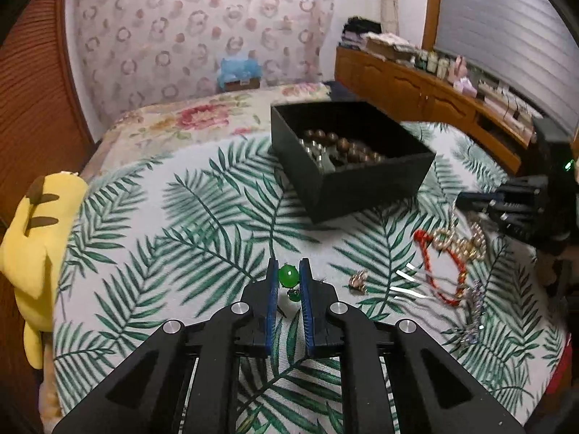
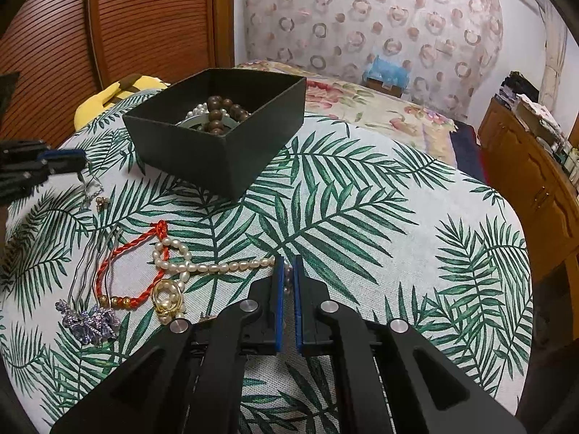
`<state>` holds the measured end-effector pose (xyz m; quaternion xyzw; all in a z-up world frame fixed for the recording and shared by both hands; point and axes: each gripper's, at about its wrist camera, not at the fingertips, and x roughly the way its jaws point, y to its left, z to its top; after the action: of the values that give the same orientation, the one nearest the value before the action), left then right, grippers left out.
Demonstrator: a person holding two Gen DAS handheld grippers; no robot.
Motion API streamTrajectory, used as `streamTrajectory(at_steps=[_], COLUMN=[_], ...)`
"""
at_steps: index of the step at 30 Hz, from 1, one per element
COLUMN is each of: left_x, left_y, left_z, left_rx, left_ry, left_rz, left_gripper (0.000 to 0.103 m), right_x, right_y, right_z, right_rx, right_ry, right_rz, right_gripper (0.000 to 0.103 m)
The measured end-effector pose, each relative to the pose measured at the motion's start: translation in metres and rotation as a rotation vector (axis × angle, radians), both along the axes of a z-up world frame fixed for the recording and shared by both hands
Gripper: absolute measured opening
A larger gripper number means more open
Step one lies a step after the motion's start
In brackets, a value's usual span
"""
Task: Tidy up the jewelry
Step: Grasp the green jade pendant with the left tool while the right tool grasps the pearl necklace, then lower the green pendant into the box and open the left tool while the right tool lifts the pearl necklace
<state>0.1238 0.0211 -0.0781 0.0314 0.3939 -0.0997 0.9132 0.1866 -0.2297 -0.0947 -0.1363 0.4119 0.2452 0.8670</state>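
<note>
Jewelry is half sorted: my left tongs (image 1: 288, 276) are pinched tight on a green bead pendant (image 1: 288, 277), and my right tongs (image 2: 288, 275) are clamped on one end of the pearl strand (image 2: 217, 267) trailing to their left. Ahead sits the black box (image 2: 217, 152); next, I judge, carry both over its rim.

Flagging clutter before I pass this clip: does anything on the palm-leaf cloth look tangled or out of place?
Yes. The pearl strand, red cord bracelet and gold ring lie in an overlapping heap outside the black box. The strand crosses the cord, so lifting one could drag the other.
</note>
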Motion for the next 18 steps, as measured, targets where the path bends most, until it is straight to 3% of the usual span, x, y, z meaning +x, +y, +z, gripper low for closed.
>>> streamTrajectory(at_steps=[18], left_x=[-0.015], left_y=[-0.015], left_z=[0.053], left_rx=[-0.046], left_ry=[-0.116], left_rz=[-0.046], left_gripper=[0.011], right_x=[0.007], right_y=[-0.002], right_z=[0.003], right_rx=[0.051], right_ry=[0.023], right_rz=[0.006], right_gripper=[0.005])
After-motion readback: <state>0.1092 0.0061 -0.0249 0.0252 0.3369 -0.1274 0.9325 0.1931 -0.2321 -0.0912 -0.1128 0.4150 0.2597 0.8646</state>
